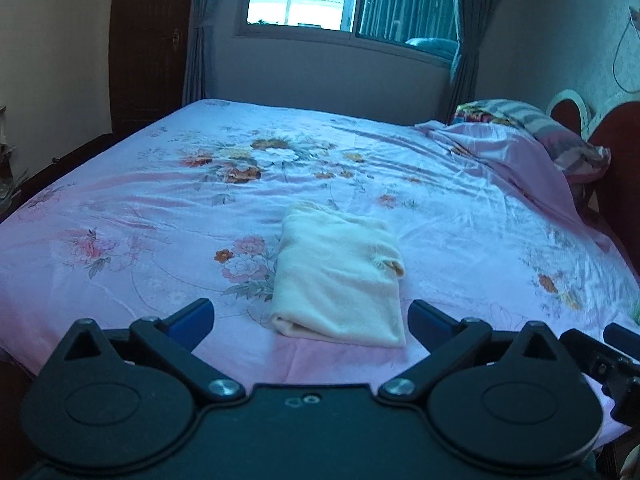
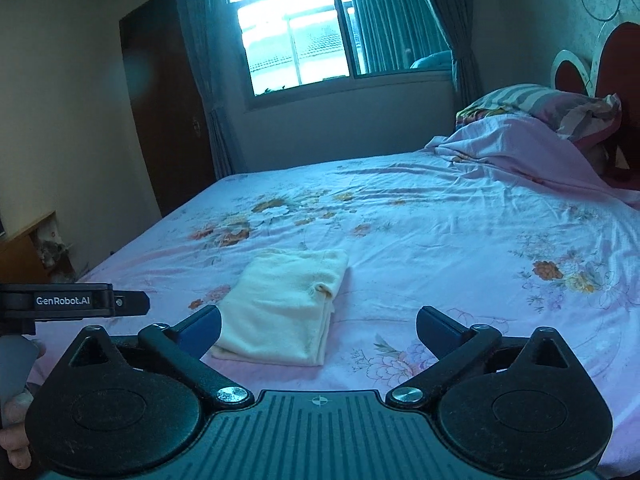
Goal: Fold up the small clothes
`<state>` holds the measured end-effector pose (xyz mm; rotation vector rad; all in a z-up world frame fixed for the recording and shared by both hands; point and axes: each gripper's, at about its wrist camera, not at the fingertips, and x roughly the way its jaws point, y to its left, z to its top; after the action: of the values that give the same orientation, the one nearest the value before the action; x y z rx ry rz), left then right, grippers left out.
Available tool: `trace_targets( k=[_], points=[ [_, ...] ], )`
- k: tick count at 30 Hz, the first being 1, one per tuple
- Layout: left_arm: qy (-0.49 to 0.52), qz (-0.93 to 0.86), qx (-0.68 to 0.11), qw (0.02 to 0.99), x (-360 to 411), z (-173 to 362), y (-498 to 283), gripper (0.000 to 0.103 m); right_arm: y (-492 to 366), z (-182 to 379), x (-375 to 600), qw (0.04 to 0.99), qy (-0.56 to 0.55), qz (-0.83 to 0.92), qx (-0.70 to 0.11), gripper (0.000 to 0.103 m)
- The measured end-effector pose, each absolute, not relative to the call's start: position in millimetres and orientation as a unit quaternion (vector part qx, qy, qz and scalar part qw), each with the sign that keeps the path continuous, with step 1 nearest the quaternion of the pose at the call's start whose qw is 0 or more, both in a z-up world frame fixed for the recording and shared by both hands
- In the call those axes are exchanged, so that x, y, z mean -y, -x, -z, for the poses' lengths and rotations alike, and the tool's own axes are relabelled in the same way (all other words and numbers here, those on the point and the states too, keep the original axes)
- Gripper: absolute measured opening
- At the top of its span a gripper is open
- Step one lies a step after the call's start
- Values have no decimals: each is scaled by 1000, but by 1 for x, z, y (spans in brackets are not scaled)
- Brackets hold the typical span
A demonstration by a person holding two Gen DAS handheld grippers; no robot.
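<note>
**Folded cloth ahead, both grippers empty**

On the wide bed under a pink floral satin sheet [image 1: 400, 168]: a small cream knit garment, folded into a rectangle [image 1: 340, 276], near the bed's near edge, well short of the pillow end. Long axis running away from that edge toward the window. Left gripper [image 1: 310, 316] spread wide, empty, squarely behind the cloth (probably nearer). Right gripper [image 2: 318, 326] likewise released, cloth toward its left finger.

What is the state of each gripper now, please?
Left gripper: open, holding nothing.
Right gripper: open, holding nothing.
</note>
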<state>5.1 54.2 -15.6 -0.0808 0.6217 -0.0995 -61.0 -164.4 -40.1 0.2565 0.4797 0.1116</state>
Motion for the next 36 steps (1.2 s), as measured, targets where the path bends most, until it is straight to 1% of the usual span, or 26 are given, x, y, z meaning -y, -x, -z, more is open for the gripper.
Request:
trace_targets(
  k=[5,14,25,36],
  points=[
    [29,39,-276,960,-52,-2,4,102,65,26,169,961,-135,-56,-233,103],
    [20,46,-313,948,-50,11,0,102,62,32,178,957,-154,-47,-243,103],
    [-54,58,-298,951,-24,14,2,101,57,23,163,968,-114,-31,-223,103],
    [-61,60,-297,951,-15,15,4,101,55,30,175,965,-129,-25,-228,103]
  ],
)
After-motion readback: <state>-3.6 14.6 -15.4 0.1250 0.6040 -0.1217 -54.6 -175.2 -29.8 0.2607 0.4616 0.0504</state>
